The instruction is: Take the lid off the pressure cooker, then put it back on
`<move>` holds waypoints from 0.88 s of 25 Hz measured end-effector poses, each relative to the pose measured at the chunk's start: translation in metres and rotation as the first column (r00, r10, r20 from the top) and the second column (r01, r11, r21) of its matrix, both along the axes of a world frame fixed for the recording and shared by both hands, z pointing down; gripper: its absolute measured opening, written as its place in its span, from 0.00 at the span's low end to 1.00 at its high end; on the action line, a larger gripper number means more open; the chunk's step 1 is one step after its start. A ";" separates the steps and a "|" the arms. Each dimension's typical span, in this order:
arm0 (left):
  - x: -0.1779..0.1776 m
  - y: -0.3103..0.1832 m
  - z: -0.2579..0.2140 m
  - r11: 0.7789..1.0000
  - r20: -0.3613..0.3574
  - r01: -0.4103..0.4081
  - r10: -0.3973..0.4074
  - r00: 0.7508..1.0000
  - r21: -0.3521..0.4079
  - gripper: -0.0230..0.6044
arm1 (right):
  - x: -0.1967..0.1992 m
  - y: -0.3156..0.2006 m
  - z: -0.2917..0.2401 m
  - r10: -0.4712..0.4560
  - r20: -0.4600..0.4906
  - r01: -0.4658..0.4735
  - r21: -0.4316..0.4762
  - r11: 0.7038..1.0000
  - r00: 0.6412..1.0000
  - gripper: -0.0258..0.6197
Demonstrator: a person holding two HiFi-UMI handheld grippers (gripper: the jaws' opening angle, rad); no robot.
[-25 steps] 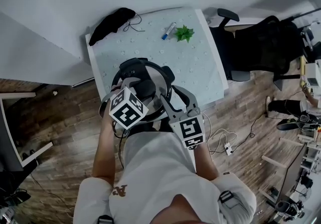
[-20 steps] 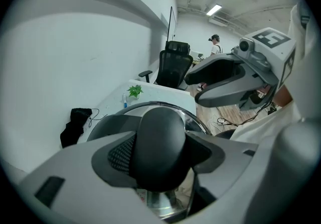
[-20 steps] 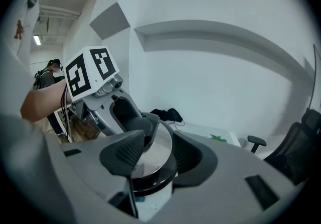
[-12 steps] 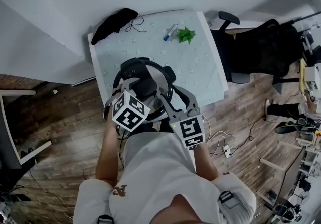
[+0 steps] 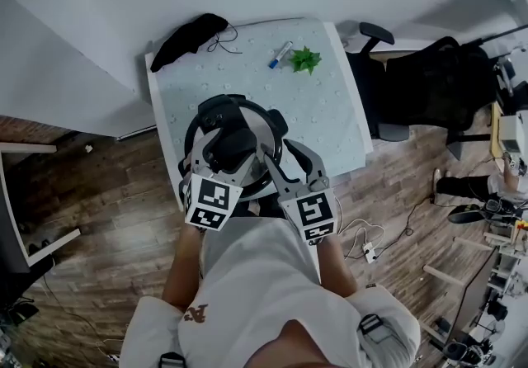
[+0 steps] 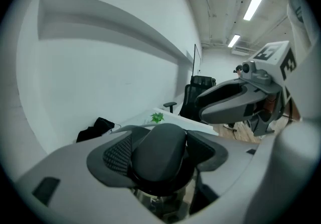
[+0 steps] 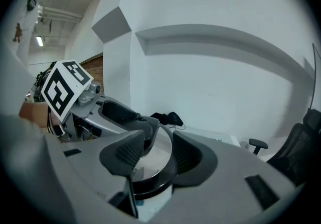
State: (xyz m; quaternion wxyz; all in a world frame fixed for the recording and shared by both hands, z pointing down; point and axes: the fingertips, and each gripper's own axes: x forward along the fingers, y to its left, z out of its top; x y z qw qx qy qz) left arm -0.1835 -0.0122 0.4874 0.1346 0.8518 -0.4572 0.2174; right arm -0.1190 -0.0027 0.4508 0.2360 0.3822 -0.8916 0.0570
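My left gripper (image 6: 160,150) has just been opening, jaws wide about the knob (image 6: 161,160) of the lid (image 5: 266,142). My right gripper (image 7: 155,155) stands open at the lid's rim, apparently not touching.

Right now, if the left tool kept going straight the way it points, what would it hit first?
Most likely the black lid handle, already between the jaws of the left tool, which have just been opening. Beyond it, depth is hard to judge.
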 end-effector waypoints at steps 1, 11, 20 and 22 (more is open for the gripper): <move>-0.001 0.001 -0.005 1.000 -0.005 0.013 -0.013 1.000 0.025 0.58 | 0.000 -0.001 -0.001 -0.006 0.006 0.006 0.007 1.000 1.000 0.32; -0.015 0.000 -0.049 0.958 -0.017 0.222 -0.223 0.975 0.182 0.50 | 0.004 -0.008 -0.010 -0.151 0.050 0.149 0.049 0.988 0.987 0.31; -0.017 0.015 -0.061 0.906 0.021 0.365 -0.378 0.926 0.214 0.49 | 0.019 -0.020 -0.018 -0.225 0.064 0.212 0.159 0.964 0.972 0.30; -0.017 0.020 -0.064 0.892 0.028 0.393 -0.409 0.912 0.225 0.48 | 0.020 -0.021 -0.019 -0.241 0.073 0.225 0.176 0.958 0.968 0.30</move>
